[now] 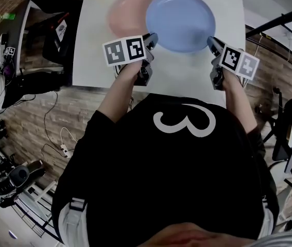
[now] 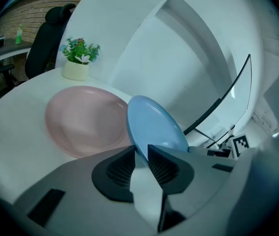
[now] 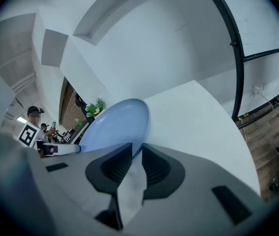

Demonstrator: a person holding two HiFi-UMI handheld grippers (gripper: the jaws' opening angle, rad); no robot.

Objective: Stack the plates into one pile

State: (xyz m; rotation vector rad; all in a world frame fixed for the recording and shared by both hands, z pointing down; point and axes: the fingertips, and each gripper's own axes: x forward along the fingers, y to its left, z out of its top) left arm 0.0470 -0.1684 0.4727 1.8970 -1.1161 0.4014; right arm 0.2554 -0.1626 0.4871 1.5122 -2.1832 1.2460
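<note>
Black fabric of the person's shirt (image 1: 176,179) fills the bottom of the head view, and both forearms reach out from it toward a white table (image 1: 97,60). Each hand carries a gripper with a marker cube on top. Between them they hold a blue plate (image 1: 181,21) by opposite sides of its rim.

Seen along its own jaws, the left gripper (image 2: 140,157) is clenched on the near edge of the blue plate (image 2: 155,127), with the rim wedged between the two dark ribbed pads. The plate rises away from the jaws at a tilt. The right gripper (image 3: 137,157) grasps the other side in the same way, and the rim of the blue plate (image 3: 113,122) sits pinched between its pads.

From above, the left gripper (image 1: 151,41) meets the plate at its lower left, and the right gripper (image 1: 211,44) meets it at its lower right. A pink plate (image 1: 127,12) lies flat on the table just to the left, and the blue plate covers its right edge.

In the left gripper view, the pink plate (image 2: 85,119) shows its full shallow bowl. A small potted plant (image 2: 78,58) stands behind it near the table's far edge, and a dark office chair (image 2: 50,38) is further back
</note>
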